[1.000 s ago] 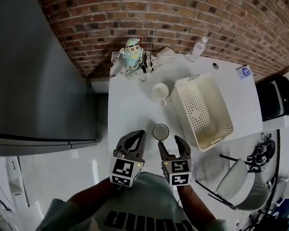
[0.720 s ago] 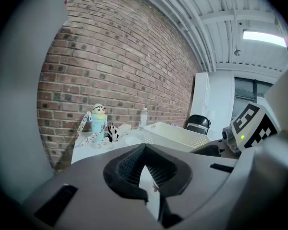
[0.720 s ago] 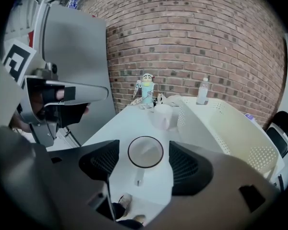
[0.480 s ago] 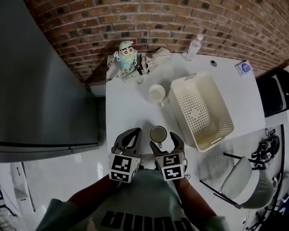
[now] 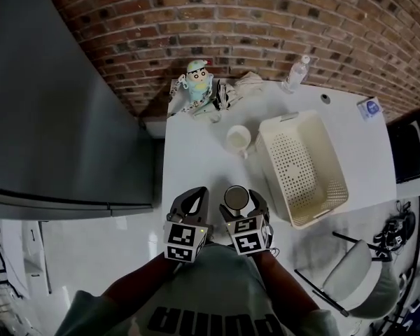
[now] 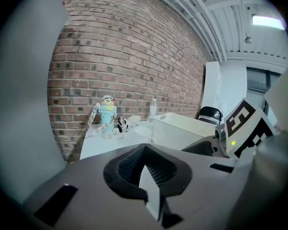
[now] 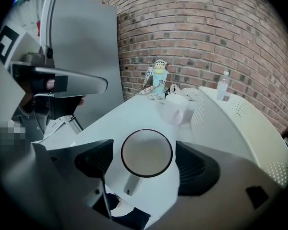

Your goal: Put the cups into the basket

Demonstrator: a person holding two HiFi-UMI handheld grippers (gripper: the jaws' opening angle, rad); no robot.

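Your right gripper (image 7: pixel 145 147) is standing wide, and its jaws have just been opening. The dark-rimmed cup (image 7: pixel 147 153) is sitting upright between them, a sliver of gap showing on each side, so the pads are not pressing on it. The cup is resting on the white surface (image 5: pixel 196 159) near its front edge, its handle pointing back toward you.

Your left gripper (image 5: pixel 199 193) is hovering just beside the right one with its fingertips meeting, and it is carrying nothing.

The second cup (image 5: pixel 239 138), a white one, is sitting further back on the surface, just beside the basket's near corner. The basket (image 5: pixel 301 166) is lying to the right of both cups, perforated and with nothing inside it.

A cartoon figure (image 5: pixel 197 81) with a strap and a clear bottle (image 5: pixel 296 73) are standing along the back, against the curved brick wall (image 5: pixel 266 19). A tall grey cabinet (image 5: pixel 56 117) is filling the left side. A chair (image 5: pixel 367 282) is showing at the lower right on the floor.

Between the figure and the bottle a pale bundle is lying, too small to make out. A small item at the surface's far right corner is also unclear.
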